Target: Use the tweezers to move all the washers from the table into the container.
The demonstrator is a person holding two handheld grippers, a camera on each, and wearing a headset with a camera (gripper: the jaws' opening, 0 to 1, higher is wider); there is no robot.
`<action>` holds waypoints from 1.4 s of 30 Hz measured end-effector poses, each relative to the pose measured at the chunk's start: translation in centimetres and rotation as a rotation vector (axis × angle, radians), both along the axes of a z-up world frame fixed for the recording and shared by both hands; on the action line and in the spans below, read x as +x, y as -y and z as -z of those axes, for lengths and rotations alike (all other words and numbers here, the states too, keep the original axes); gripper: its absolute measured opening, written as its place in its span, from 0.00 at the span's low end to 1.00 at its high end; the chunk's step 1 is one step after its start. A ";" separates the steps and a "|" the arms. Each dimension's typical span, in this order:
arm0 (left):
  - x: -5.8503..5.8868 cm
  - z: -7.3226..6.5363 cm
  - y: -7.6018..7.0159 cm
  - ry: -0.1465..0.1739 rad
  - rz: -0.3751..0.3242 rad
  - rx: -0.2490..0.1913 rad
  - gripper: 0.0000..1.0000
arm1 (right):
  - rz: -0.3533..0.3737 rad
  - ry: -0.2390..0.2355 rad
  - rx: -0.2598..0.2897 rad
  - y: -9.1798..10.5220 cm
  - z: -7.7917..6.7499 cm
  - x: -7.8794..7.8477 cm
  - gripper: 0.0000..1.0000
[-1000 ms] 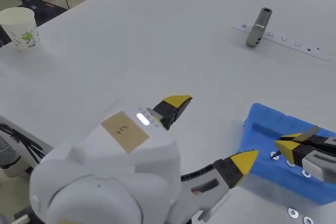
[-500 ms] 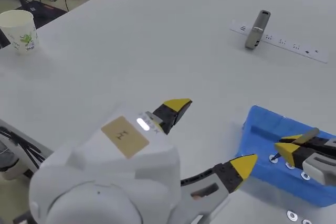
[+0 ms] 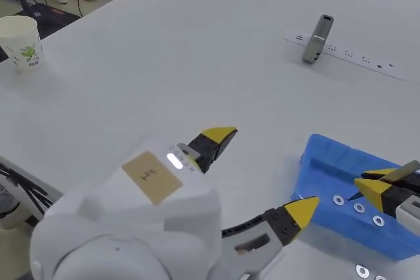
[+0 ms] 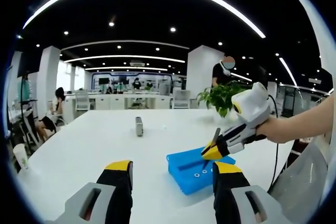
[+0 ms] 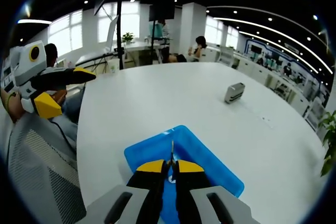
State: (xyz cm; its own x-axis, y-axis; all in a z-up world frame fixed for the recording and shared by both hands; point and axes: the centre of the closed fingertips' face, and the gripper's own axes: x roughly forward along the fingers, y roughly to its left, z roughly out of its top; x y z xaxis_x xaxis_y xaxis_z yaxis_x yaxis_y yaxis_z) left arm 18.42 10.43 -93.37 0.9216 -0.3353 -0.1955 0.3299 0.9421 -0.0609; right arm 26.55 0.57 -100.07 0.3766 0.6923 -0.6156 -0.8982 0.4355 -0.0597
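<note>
Head view, lower right: right gripper (image 3: 373,182), jaws clenched on the tweezers (image 3: 401,168), held over the blue container (image 3: 326,154) on the white table (image 3: 197,50).

Head view, lower centre: left gripper (image 3: 261,172), jaws spread wide and grasping nothing, over bare table just left of the blue container.

Stowed washers (image 3: 338,199): three, flat, in a row on the container floor, just beside the right gripper's yellow tips.

Loose washers (image 3: 361,270): at least two, flat on the table, just outside the container's near wall on the person's side.

Right gripper view: the long axis of the tweezers (image 5: 171,156) runs straight forward from between the shut jaws, with the tip over the floor of the blue container (image 5: 210,167). Whether the tip carries a washer cannot be told.

Governing relation: the loose washers lie behind the tweezers' tip, back toward the person, across the near wall. The next pick therefore likely needs the right gripper drawn back over that wall and the tip lowered. The right gripper is the nearer one and holds the tool.
</note>
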 end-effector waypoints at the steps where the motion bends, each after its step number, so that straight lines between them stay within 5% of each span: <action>1: 0.0 0.0 0.0 0.001 0.000 -0.001 0.61 | 0.002 0.005 0.000 0.2 -0.2 -0.1 0.03; 9: 0.0 -0.1 0.0 0.002 -0.002 0.000 0.61 | 0.020 0.013 0.021 1.3 -1.8 -1.2 0.03; 19: 0.0 -0.1 0.0 0.004 0.001 0.001 0.61 | 0.029 -0.016 0.025 2.2 -2.1 -3.4 0.03; 42: -0.1 0.0 0.1 0.000 0.000 0.002 0.61 | 0.076 -0.166 0.026 3.9 2.3 -5.7 0.03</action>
